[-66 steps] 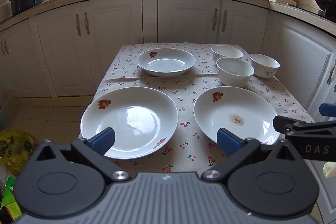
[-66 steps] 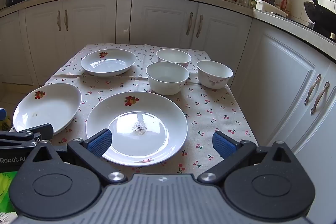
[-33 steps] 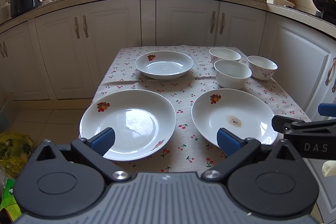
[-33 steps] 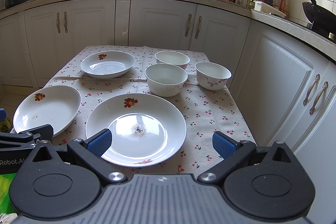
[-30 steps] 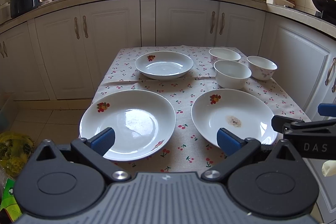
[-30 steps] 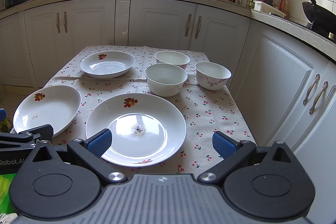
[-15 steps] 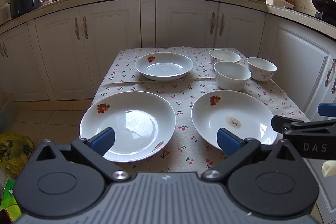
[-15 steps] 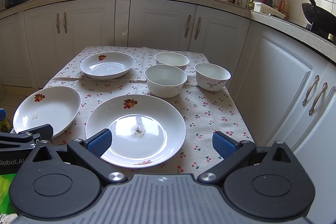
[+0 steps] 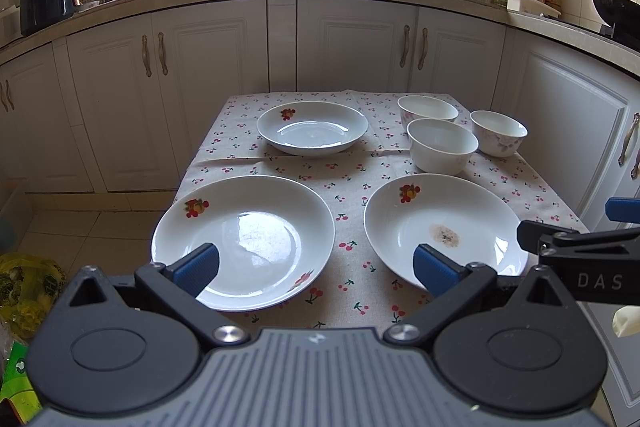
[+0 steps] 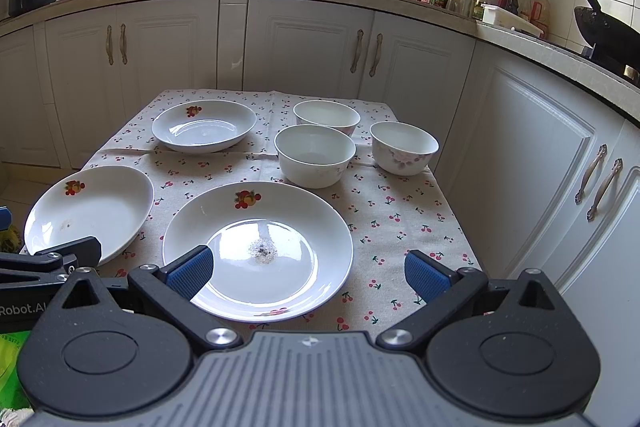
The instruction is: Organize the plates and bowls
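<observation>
Both grippers, left gripper [image 9: 316, 264] and right gripper [image 10: 307, 273], are held with fingers spread, empty, at the tabletop's [image 9: 352, 183] lower-frame edge.

Three plates lie on the desk: one [image 9: 243, 240] at the near left corner, one [image 9: 444, 227] at the near right, one [image 9: 312, 127] by the far edge. Three bowls [image 9: 442, 145] [image 9: 427, 109] [image 9: 498, 131] cluster at the far right corner.

White plates [image 9: 243, 241], bowls [image 9: 442, 145] upright, unstacked
</observation>
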`<state>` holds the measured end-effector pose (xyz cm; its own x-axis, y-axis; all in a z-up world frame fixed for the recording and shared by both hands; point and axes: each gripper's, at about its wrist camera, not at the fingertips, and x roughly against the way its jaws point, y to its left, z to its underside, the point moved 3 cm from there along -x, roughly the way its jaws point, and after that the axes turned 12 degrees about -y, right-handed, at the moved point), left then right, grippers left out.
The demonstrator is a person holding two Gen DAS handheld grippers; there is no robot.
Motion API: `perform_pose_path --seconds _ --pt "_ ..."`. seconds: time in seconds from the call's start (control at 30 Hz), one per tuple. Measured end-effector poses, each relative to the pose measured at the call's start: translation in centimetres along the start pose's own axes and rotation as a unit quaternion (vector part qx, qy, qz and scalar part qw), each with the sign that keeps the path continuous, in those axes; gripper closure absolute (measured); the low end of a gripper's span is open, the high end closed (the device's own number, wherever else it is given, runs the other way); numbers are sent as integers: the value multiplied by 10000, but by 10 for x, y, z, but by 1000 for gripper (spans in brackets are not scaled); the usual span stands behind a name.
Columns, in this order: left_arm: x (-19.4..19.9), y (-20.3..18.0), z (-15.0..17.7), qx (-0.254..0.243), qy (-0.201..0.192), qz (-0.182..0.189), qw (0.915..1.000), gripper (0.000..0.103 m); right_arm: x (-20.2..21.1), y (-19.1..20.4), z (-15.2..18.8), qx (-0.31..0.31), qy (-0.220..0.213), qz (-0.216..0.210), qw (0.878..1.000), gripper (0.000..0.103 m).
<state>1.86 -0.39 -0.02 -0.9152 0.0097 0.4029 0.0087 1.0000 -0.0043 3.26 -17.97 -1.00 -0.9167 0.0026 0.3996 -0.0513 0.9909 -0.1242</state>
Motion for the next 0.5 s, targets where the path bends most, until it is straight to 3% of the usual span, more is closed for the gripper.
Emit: perform_pose_path --seconds 0.5 --pt "-3 0 2 15 -33 77 10000 1 2 0 -1 27 -6 58 10000 0"
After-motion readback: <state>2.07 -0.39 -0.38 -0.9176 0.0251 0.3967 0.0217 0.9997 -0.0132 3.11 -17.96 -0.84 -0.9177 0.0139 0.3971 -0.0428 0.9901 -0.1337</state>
